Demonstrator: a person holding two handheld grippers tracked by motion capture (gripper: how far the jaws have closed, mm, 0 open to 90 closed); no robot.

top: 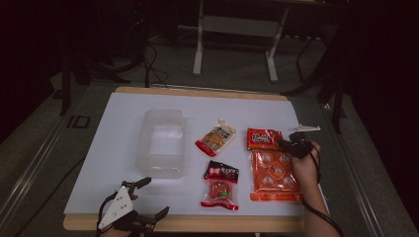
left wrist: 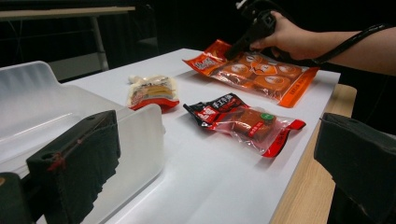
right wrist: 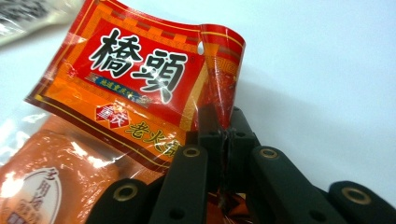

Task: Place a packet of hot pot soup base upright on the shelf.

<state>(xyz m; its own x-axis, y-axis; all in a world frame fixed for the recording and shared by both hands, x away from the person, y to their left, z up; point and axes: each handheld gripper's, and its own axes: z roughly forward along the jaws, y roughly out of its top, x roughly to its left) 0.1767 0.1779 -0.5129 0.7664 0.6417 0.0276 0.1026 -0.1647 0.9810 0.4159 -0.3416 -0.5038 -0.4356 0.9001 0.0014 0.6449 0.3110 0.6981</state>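
Right gripper view: right gripper [right wrist: 227, 135] clamped tight on top corner of orange snack pack [right wrist: 140, 88], long axis running toward table's near edge. Clear plastic bin [top: 163, 143] way off left, beside wide-open left gripper [top: 148, 200].

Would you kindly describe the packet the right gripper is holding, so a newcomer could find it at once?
On the white board, past the clear tub, three snack packets lie; take the rightmost. This orange packet, pinched at its top edge by the right gripper, is the largest, with round portions showing through its clear front.

Orange-red packet [right wrist: 135, 88] with black characters; black-red packet [top: 220, 185].
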